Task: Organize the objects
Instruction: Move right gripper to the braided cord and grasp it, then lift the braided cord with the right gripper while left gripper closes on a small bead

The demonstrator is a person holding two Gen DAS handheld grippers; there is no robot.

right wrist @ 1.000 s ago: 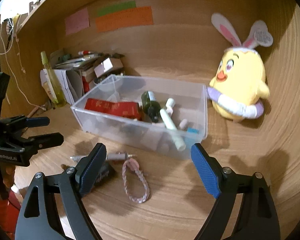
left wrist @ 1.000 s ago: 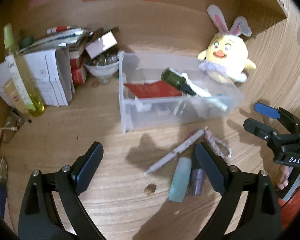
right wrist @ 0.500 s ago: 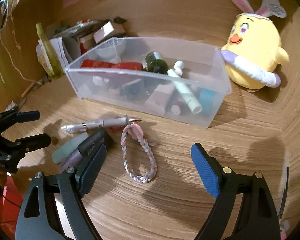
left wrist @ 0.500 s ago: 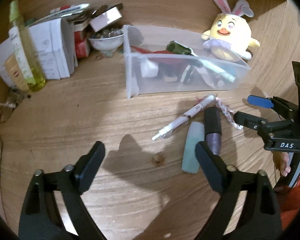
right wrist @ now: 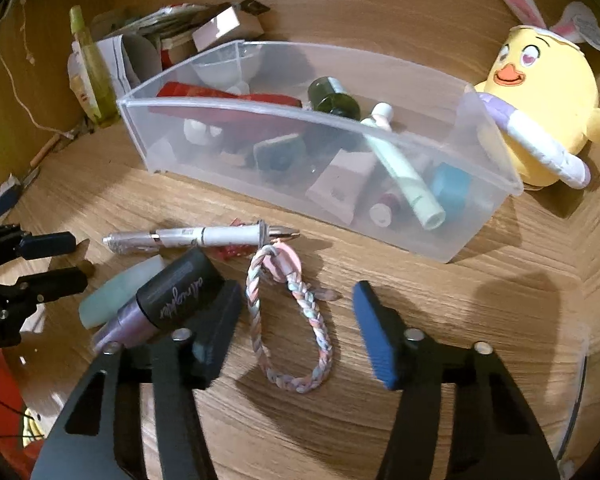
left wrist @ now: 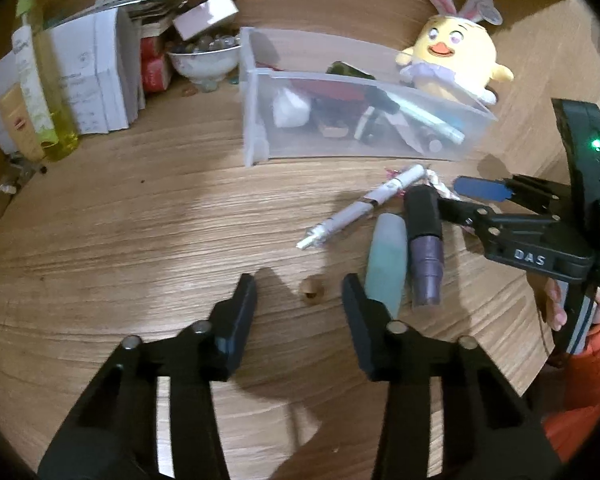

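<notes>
The right gripper (right wrist: 296, 320) is closing astride the braided loop (right wrist: 288, 320), pads not yet touching; being limp, it may slip out; the left gripper (left wrist: 300, 300), closing on nothing, might nudge the green tube (left wrist: 386, 256); the bin (right wrist: 484, 148) waits behind.

The clear bin's (right wrist: 380, 184) frosted wall is blurring the small items inside beyond telling. At one o'clock, the picture's edge is cutting off the plush chick's (right wrist: 540, 92) ears. The right gripper's (right wrist: 296, 320) finger is hiding the purple tube's (right wrist: 124, 326) lower end.
</notes>
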